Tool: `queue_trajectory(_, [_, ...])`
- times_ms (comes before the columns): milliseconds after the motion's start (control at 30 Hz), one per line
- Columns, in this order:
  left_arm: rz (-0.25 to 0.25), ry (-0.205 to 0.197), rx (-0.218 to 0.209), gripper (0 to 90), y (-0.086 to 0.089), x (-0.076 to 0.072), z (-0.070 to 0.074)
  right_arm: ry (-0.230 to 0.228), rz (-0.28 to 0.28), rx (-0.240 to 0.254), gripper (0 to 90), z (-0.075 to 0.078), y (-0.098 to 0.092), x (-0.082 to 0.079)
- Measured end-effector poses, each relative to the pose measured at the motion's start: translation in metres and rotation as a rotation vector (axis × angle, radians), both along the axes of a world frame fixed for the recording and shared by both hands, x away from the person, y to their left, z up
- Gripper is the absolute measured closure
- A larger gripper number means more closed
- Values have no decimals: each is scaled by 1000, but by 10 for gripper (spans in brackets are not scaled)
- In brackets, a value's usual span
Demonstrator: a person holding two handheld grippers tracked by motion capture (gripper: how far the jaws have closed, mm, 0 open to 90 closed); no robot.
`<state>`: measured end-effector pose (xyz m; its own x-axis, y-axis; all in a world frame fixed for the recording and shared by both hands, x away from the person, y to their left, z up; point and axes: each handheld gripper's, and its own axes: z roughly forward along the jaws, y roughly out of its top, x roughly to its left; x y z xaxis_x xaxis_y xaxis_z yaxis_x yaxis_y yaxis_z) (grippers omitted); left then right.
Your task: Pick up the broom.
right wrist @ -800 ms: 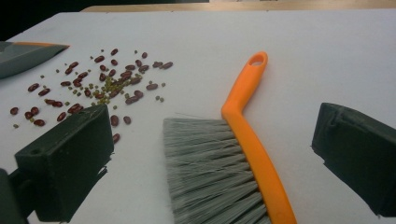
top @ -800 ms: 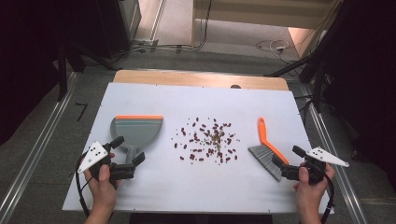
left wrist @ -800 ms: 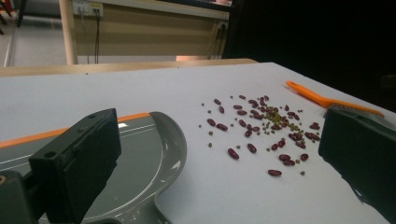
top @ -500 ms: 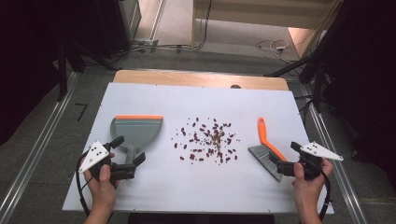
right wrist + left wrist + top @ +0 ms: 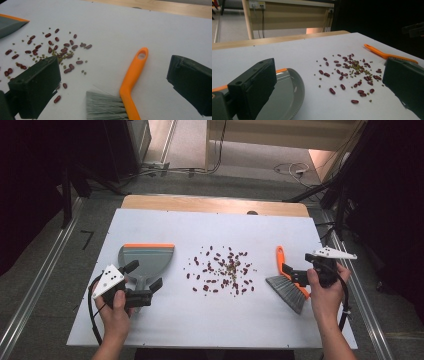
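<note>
While the scattered beans wait in the middle of the board, both tools lie to either side, each with a gripper hovering at it.

At the left, the left gripper (image 5: pixel 142 282) stands with its jaws spread wide and nothing between the pads, poised just over the handle end of the grey dustpan (image 5: pixel 146 260). The pan lies flat, its orange-edged lip turned away from the person. It looks like thin, stiff moulded plastic: light, a little slick, likely to skid on the smooth board if nudged. I would judge its short handle the place to pinch it.

In the centre, the beans (image 5: pixel 222 270) form a loose patch of dark red kidney beans mixed with smaller greenish ones. They are hard, small and apt to roll, so a sweep would suit them better than a pinch.

To the right lies the brush (image 5: pixel 287 282), orange handle pointing away, grey bristles fanned toward the person. The right gripper (image 5: pixel 296 275) is also wide open, its jaws straddling the handle near its bend without pressing on it. The handle is rigid and narrow, a fair grip; the bristles are soft and would give.

The white board (image 5: pixel 210 325) is matte and flat, resting on a wooden table (image 5: pixel 210 204). Around it the room is dim, with cables on a grey floor.
</note>
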<state>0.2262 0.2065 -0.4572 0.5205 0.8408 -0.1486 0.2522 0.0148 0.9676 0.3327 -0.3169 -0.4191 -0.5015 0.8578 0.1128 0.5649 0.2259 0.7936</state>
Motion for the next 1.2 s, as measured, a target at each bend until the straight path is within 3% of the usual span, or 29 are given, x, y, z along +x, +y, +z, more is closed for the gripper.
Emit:
queue_trajectory(100, [13,9,-13,2,-1,4,0,45,13,12,41,4,1,15])
queue_trajectory(200, [20,11,-2,2,-2,6,-1,102,2,-46,68,2,7,28])
queue_trajectory(367, [-14,12,6,12,-5,5,-5,182,-51,-88,350,-11,13,40])
queue_trajectory(400, [-19,12,13,11,-6,4,-5,202,-61,-86,374,-15,14,42])
queue_trajectory(567, [-34,16,25,11,-7,2,-9,281,-102,-193,436,-32,22,48])
queue_trajectory(633, [-34,14,25,11,-7,1,-9,314,-102,-198,458,-39,22,49])
queue_trajectory(733, [-36,13,22,11,-6,1,-9,331,-85,-242,543,-46,22,48])
queue_trajectory(900, [-39,14,25,11,-7,0,-10,348,-81,-307,577,-57,24,46])
queue_trajectory(1000, [-42,13,26,11,-8,0,-10,336,-124,-297,626,-59,25,43])
queue_trajectory(1133, [-55,14,32,11,-10,0,-11,381,-124,-255,639,-58,20,49])
queue_trajectory(1200, [-74,15,40,12,-13,-1,-11,385,-128,-259,661,-58,20,49])
